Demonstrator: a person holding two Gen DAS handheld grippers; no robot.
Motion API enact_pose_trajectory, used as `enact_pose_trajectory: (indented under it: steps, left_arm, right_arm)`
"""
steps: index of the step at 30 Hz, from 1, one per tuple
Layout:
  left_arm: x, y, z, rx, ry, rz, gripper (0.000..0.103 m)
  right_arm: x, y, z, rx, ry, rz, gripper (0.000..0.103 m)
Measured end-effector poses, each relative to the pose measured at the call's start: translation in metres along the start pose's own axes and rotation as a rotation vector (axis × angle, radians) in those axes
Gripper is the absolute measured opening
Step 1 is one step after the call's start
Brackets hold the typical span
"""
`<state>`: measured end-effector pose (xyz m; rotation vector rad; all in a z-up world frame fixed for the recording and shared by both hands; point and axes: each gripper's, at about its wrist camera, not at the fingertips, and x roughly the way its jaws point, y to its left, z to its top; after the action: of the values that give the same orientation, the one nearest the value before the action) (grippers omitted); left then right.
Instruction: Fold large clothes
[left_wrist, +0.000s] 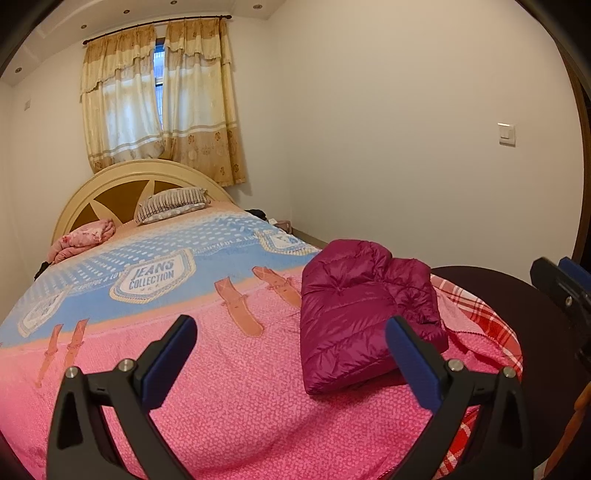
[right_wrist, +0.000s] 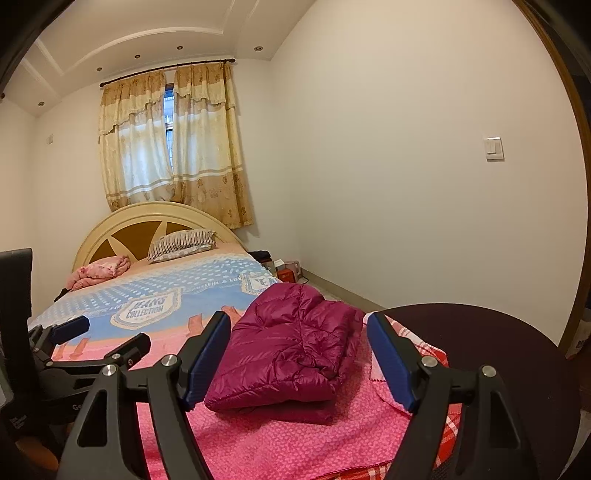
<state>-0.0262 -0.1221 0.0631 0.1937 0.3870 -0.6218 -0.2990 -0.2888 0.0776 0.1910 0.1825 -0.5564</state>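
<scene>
item: jacket (right_wrist: 291, 350), folded, resting on bed (left_wrist: 229, 406). left gripper (left_wrist: 291, 363) and right gripper (right_wrist: 299, 363): fingers apart, empty. edges to be pressed flat, gently.

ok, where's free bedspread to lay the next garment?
Free: pink bedspread left of the folded magenta puffer jacket, and the blue band up to the striped pillow. Crowded: the right foot corner, jacket against the plaid blanket.
</scene>
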Motion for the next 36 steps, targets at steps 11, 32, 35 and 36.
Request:
enact_pose_trajectory:
  steps: [11,32,35,36]
  left_arm:
    - [-0.0049,-0.0007,0.0008,-0.003,-0.02,0.008,0.103]
    - [-0.0056,-0.0005,0.0003,-0.006,-0.02,0.011,0.103]
    - [-0.0059,-0.0006,0.0005,-0.007,-0.02,0.011,0.103]
    - [-0.0059,-0.0006,0.0004,-0.007,-0.022,0.01,0.103]
  right_arm:
    - [-0.0004,0.0031,-0.0005,-0.017,-0.007,-0.003,0.077]
    - [-0.0006,0.0056,-0.0021,-0.017,-0.014,-0.001,0.078]
    - [-0.001,0.0066,-0.0025,-0.017,-0.014,0.0,0.078]
    - [-0.0013,0.0065,-0.0022,-0.017,-0.015,-0.002,0.078]
